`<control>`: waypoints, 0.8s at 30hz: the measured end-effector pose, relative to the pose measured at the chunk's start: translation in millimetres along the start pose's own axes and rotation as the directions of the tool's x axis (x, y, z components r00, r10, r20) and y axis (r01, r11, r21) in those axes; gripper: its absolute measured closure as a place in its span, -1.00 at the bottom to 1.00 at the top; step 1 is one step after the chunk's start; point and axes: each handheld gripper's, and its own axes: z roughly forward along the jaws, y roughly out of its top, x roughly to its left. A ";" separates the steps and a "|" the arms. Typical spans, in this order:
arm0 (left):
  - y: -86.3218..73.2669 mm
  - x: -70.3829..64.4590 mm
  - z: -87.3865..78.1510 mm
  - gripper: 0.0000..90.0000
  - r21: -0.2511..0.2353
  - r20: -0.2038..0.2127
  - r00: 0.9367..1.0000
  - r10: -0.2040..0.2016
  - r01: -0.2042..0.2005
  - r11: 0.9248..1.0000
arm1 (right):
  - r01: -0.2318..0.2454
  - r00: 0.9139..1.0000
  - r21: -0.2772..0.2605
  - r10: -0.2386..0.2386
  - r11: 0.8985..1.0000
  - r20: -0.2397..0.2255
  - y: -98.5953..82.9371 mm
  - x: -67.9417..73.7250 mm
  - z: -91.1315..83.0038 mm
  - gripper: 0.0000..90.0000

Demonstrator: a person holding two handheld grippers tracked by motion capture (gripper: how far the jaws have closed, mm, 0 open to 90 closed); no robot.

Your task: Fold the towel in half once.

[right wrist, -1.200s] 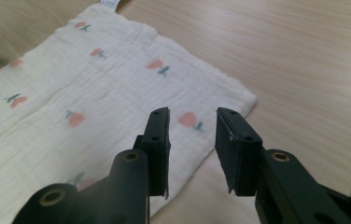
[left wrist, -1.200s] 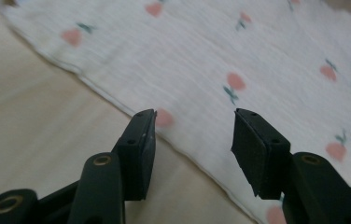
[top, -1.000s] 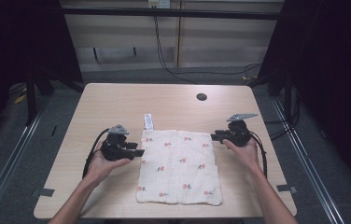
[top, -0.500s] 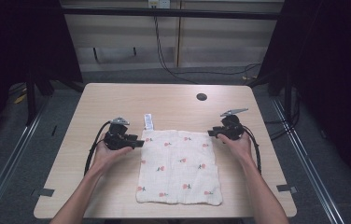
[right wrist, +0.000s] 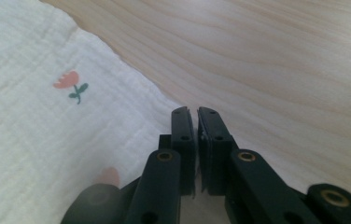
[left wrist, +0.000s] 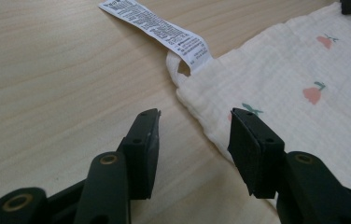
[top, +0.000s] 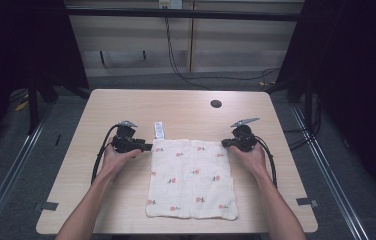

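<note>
My left gripper [left wrist: 194, 135]: jaws apart, straddling cloth [left wrist: 299, 79] edge | my right gripper [right wrist: 196, 122]: jaws closed, empty, beside cloth corner

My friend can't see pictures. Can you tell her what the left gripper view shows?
The left gripper is open, its two black jaws astride the edge of a cream cloth with little red flowers. A white printed tag sticks out from the cloth's corner onto the wooden table.
</note>
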 end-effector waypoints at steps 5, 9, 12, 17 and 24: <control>3.7 -1.8 9.1 0.23 -0.013 -0.006 1.000 0.011 -0.011 1.000 | -0.016 1.000 -0.018 0.016 1.000 -0.019 -0.3 0.5 1.0 0.94; 7.0 -3.0 12.7 0.36 -0.006 -0.006 0.999 0.036 -0.036 0.999 | -0.012 1.000 -0.022 0.011 1.000 -0.022 0.4 1.1 -0.2 0.93; 14.4 -4.1 19.8 0.38 0.005 -0.003 0.998 0.058 -0.058 0.998 | -0.013 0.999 -0.032 0.012 0.999 -0.031 1.1 1.9 -3.2 0.93; 23.1 -12.8 27.0 0.36 0.045 -0.031 0.993 0.114 -0.113 0.993 | -0.008 0.999 -0.048 0.006 0.999 -0.040 2.7 3.2 -6.6 0.93; 20.4 -10.8 27.8 0.87 0.028 -0.006 0.994 0.105 -0.105 0.994 | -0.008 0.999 -0.062 0.006 0.998 -0.047 4.6 1.0 -13.5 0.93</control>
